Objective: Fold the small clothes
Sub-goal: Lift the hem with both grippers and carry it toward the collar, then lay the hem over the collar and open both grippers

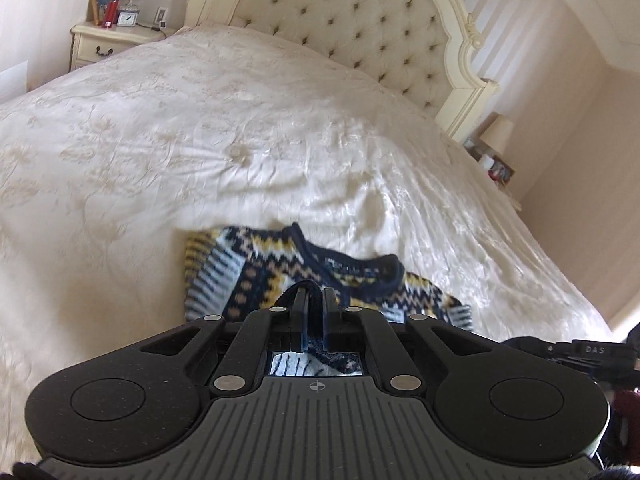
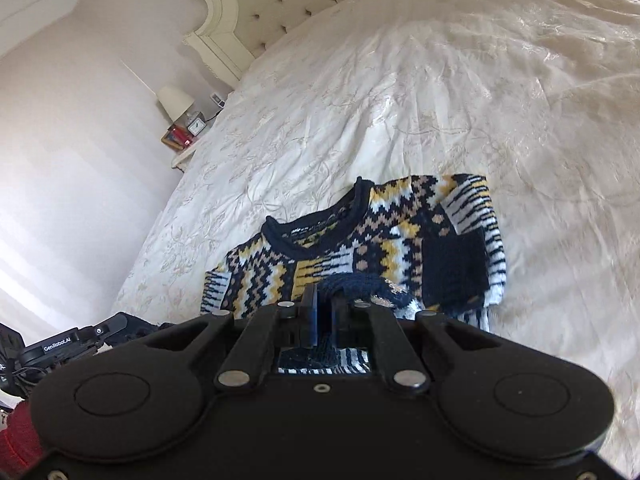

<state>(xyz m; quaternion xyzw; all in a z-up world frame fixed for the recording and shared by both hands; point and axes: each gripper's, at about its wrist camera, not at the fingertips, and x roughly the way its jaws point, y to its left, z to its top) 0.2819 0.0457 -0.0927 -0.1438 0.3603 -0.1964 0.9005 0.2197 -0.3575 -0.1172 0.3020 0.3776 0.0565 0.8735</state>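
Note:
A small knitted sweater (image 1: 256,268) in navy, white, yellow and tan lies on the cream bedspread (image 1: 200,140), neck hole toward the headboard, sleeves folded in. My left gripper (image 1: 316,300) is shut on the sweater's navy bottom hem near its left part. In the right wrist view the sweater (image 2: 400,232) lies spread ahead, and my right gripper (image 2: 324,308) is shut on the navy ribbed hem, which is lifted and rolled over the fingers. Each gripper holds the near edge; the cloth under the jaws is partly hidden.
A tufted cream headboard (image 1: 360,20) stands at the far end. A nightstand (image 1: 104,44) with lamp, clock and frames is at the left; another lamp table (image 1: 496,152) is at the right. The right gripper body (image 1: 580,352) shows at the left view's edge.

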